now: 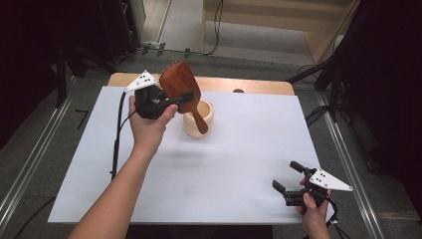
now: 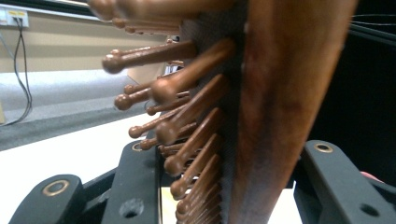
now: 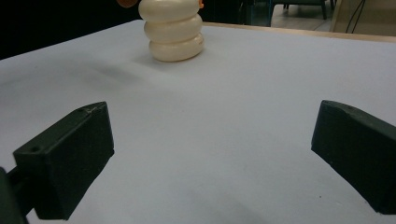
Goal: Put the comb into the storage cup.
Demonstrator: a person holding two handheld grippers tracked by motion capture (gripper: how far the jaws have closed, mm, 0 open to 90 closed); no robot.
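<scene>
The left gripper (image 1: 175, 99) is clamped on the wooden hairbrush (image 1: 180, 85), whose handle is pointed down from it into the cream holder (image 1: 198, 119), seemingly for upright storage. The right gripper (image 1: 288, 177) is kept spread apart.

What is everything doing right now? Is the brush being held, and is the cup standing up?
Wooden hairbrush: held in the air, handle end down at the holder's mouth.
Cream ribbed holder: upright on the table.
Left gripper: jaws shut on the hairbrush.
Right gripper: jaws open, holding nothing, low over the table.
</scene>
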